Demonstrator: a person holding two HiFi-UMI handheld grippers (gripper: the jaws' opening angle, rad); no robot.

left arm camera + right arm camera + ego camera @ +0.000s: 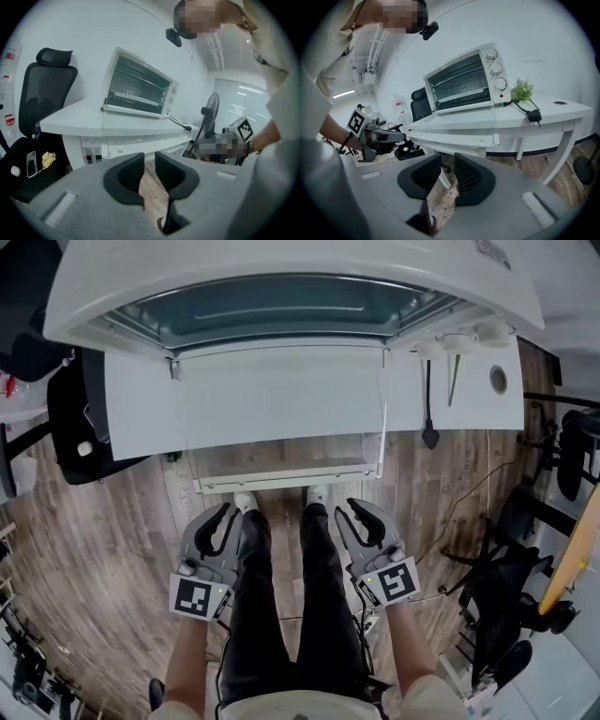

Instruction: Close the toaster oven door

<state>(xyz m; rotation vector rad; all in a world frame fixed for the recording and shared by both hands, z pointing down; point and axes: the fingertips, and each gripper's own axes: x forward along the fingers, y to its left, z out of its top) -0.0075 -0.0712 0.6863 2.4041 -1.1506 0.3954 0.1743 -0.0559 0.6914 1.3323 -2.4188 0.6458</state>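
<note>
While the toaster oven (464,82) sits on the white surface (281,399) with its glass door (459,89) seemingly upright against the front, the left tongs (228,517) and right tongs (361,517) hang low beside the person's legs (281,596). Both are released, a narrow gap with nothing between the jaws, and well apart from the oven. My worry is a door that merely looks closed, as no view shows its top edge closely; a checking push could slide the oven backward or tug its power cable (428,399), and tongs raised carelessly could strike the pull-out shelf (281,479) under the surface.
</note>
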